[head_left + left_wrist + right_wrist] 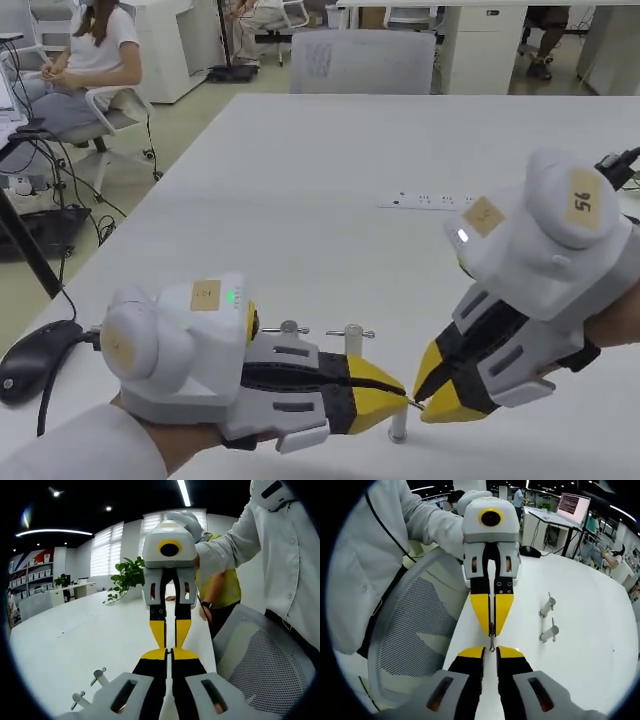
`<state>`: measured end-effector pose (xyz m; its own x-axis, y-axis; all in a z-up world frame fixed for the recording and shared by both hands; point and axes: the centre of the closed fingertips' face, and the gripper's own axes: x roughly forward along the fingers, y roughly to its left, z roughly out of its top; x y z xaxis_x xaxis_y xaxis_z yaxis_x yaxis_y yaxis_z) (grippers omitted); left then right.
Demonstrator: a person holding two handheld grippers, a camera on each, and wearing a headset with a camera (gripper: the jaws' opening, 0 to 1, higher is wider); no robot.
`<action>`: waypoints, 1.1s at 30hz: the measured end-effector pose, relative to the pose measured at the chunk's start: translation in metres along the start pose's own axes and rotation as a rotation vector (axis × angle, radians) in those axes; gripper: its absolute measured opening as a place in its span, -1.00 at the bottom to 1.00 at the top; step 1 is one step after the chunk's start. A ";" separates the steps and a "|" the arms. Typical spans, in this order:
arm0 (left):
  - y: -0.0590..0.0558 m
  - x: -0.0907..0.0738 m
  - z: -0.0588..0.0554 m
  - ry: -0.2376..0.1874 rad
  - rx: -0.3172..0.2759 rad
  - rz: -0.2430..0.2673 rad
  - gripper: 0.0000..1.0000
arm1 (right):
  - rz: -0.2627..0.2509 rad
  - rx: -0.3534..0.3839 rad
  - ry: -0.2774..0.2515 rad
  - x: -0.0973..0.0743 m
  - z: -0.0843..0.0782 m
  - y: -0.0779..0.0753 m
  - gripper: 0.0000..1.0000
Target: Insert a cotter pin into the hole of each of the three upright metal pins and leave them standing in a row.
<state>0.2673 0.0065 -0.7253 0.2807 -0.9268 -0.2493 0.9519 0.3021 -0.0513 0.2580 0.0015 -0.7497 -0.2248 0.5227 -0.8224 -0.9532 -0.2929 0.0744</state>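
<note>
The bare metal pin (398,430) stands upright on the white worktop (330,200). Just above its top, the left gripper (398,393) and the right gripper (424,402) meet tip to tip. The left fingers (481,611) are clenched on the cotter pin (491,641), a thin wire that juts from their tips into the narrow slit between the right fingers (470,653). Whether the right fingers pinch it cannot be told. Beyond the bare metal pin, on the left gripper's side, stand a second metal pin (352,340) and a third metal pin (290,328), each crossed near its top by its own cotter pin.
</note>
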 end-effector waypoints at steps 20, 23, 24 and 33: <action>-0.027 -0.001 0.009 0.010 0.095 -0.110 -1.00 | 0.331 0.115 -0.106 -0.006 0.006 0.034 -0.73; -0.032 0.000 0.011 0.013 0.105 -0.128 -1.00 | 0.380 0.114 -0.110 -0.007 0.007 0.042 -0.73; -0.035 0.001 0.012 0.014 0.111 -0.137 -1.00 | 0.391 0.120 -0.111 -0.007 0.007 0.043 -0.74; -0.040 0.004 0.009 0.036 0.131 -0.160 -1.00 | 0.434 0.148 -0.127 -0.011 0.006 0.048 -0.86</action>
<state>0.2314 -0.0109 -0.7159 0.1223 -0.9515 -0.2821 0.9925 0.1180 0.0323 0.2138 -0.0135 -0.7338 -0.6231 0.4735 -0.6225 -0.7820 -0.3937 0.4833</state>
